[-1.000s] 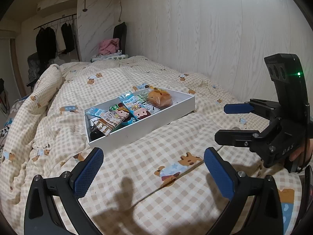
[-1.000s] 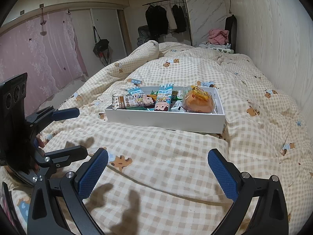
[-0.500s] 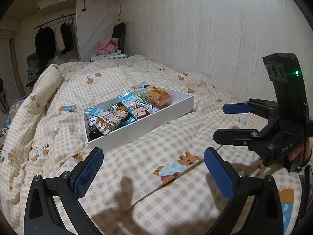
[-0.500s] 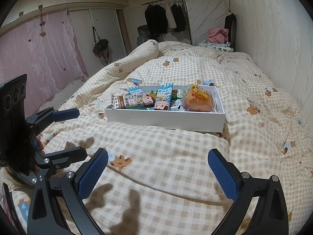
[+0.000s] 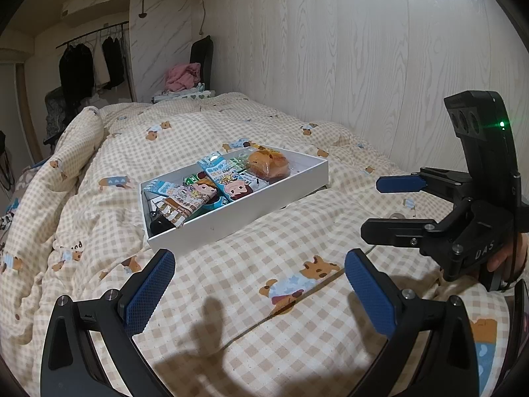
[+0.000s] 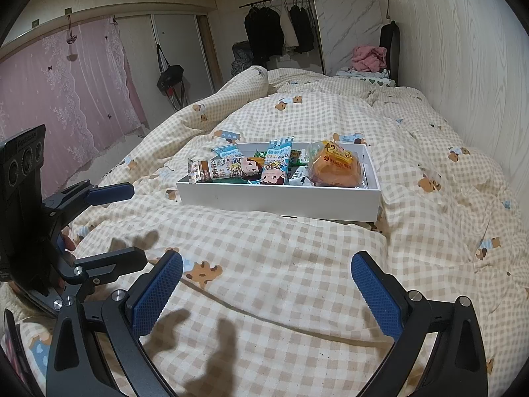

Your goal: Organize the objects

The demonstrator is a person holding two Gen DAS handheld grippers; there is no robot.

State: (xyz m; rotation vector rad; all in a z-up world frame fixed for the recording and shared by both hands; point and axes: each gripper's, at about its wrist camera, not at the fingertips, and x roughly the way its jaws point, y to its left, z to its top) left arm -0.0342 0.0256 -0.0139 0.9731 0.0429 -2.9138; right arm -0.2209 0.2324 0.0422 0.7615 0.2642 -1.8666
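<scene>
Both tools released, hovering near the bed: left tool, right tool; snack-filled white tray sits farther off.

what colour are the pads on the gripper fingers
Blue, with a fine grid texture, on black fingers; clearest in the right wrist view.

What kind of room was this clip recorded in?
Most likely a home bedroom: a bed under a checked bear-print quilt, dark clothes on a hanging rail, and a pink lace curtain along one side.
</scene>
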